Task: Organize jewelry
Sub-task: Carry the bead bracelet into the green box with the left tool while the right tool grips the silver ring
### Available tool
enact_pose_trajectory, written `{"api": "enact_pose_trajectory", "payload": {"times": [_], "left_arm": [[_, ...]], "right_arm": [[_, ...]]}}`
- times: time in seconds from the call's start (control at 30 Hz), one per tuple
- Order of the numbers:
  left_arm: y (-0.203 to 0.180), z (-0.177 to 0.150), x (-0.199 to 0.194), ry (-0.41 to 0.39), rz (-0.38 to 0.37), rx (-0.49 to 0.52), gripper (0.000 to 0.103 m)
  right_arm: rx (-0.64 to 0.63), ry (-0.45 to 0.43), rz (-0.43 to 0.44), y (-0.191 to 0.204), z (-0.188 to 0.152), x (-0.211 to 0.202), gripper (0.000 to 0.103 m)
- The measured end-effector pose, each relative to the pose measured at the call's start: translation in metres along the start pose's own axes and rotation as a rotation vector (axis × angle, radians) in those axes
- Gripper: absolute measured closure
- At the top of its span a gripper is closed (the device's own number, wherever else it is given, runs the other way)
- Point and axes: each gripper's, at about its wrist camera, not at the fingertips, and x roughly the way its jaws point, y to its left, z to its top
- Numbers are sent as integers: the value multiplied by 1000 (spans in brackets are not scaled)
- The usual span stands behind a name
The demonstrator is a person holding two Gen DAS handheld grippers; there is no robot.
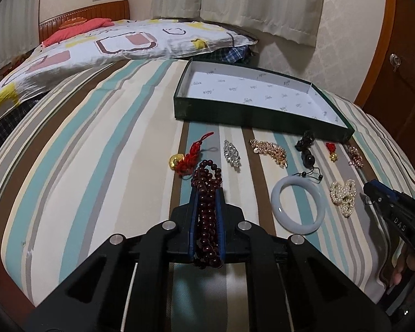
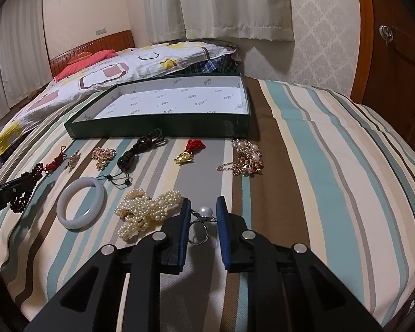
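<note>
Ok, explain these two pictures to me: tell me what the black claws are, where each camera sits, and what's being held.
The claws are hand-held two-finger grippers, one per hand, each with a camera looking along its fingers. The left wrist view shows the left gripper shut on a dark red bead strand. The right wrist view shows the right gripper closed on a pearl ring. On the striped bedcover lie a white bangle, a pearl cluster, red tassel charms and gold chains. Behind them sits an empty green box.

Striped bedspread (image 1: 96,144), patterned quilt (image 1: 119,44), curtains (image 2: 229,2).
</note>
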Motion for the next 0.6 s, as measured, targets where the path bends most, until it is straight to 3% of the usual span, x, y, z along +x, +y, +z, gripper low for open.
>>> {"api": "enact_pose_trajectory", "payload": {"times": [0.23,0.6], "left_arm": [[-1,17,-7,-36,-23,-20,91],[-16,87,3,-131,-59,-17,91]], "right_arm": [[-2,-45,12,1,19,-10,83],[-28,-153,25,1,90,2,83]]}}
